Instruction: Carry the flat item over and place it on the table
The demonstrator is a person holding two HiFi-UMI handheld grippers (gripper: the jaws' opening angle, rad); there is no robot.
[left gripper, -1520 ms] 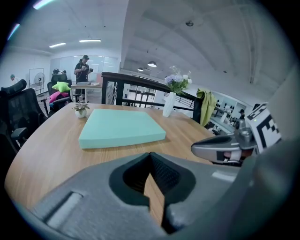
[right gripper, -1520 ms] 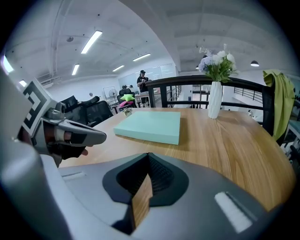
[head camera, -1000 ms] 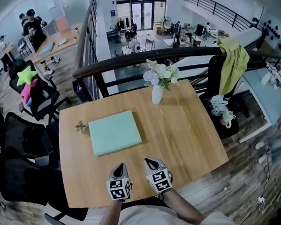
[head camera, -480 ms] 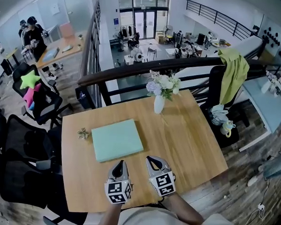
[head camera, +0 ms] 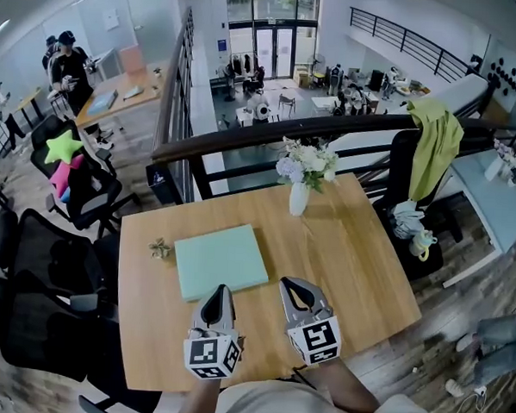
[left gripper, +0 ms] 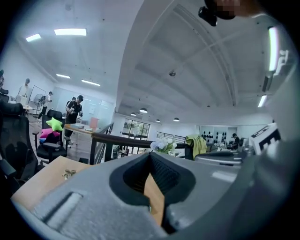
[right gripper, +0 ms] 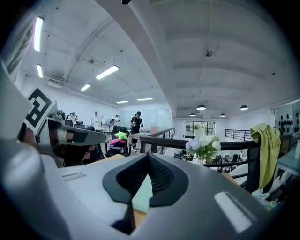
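Mint-green flat rectangular pad (head camera: 221, 261) lies flat on the light wooden table (head camera: 359, 258), left of centre. Left gripper (head camera: 222, 289) is at the pad's 6 o'clock and right gripper (head camera: 291, 285) at its 4 o'clock - both with jaws pressed together, nothing held. White vase of flowers (head camera: 299, 197) is at 1-2 o'clock.

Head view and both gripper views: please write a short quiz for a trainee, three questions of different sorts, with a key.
1. True or false: the green flat item lies on the wooden table.
2. What stands near the table's far edge? A. a vase of flowers B. a laptop C. a kettle
3. Fill in: the fingers of the left gripper and of the right gripper are ____, with nothing between them.

Key: 1 true; 2 A; 3 shut.
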